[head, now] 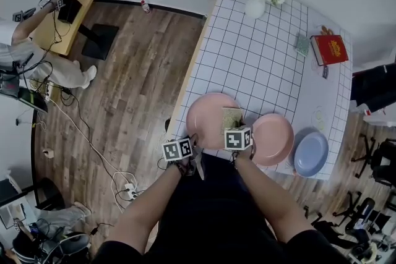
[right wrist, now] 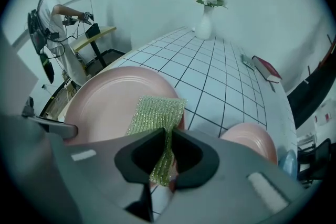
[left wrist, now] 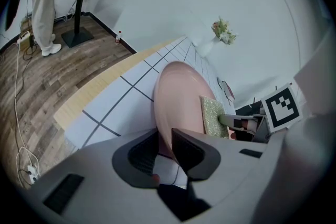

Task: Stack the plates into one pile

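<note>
A white grid-lined bench fills the head view. At lower centre, the left hand-held gripper pinches the near rim of the large pink plate, probably to steady it. The right hand-held gripper nips a green scouring cloth over the plate. The smaller pink plate and the blue plate sit lower right, so the 3 are unstacked. The jaws hide the pinched rim.

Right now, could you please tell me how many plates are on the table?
3. The large pink plate is leftmost, the small pink plate sits right of it, and the blue plate is farthest right. None seems hidden.
</note>
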`<state>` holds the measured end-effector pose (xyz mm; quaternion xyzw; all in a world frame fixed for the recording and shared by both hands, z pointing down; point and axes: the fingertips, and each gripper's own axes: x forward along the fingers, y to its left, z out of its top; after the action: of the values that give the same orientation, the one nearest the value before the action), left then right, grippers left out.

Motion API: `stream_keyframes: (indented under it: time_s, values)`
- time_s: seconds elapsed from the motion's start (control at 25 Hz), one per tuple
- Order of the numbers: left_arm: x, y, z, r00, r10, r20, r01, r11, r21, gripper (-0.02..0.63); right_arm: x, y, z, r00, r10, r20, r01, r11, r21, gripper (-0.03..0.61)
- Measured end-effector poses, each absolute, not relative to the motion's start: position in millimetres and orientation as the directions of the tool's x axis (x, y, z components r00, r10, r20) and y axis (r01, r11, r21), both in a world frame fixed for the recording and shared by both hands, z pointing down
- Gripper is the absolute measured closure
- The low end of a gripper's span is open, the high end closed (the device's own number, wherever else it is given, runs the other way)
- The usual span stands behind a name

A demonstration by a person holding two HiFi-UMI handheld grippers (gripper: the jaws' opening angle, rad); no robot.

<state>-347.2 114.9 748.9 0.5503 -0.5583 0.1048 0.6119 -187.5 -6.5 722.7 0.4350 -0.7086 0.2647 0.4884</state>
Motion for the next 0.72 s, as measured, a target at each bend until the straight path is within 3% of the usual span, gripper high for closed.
stream_keyframes:
  time_s: [0.72]
  values:
    - [-347.1, 114.2, 748.8, 0.357, -0.494, 0.792, -0.736, 0.373, 0.565, 0.541, -175.2, -10.6, 718.3, -0.134, -0.36, 0.923, -0.893, 0.448, 0.045, 0.523]
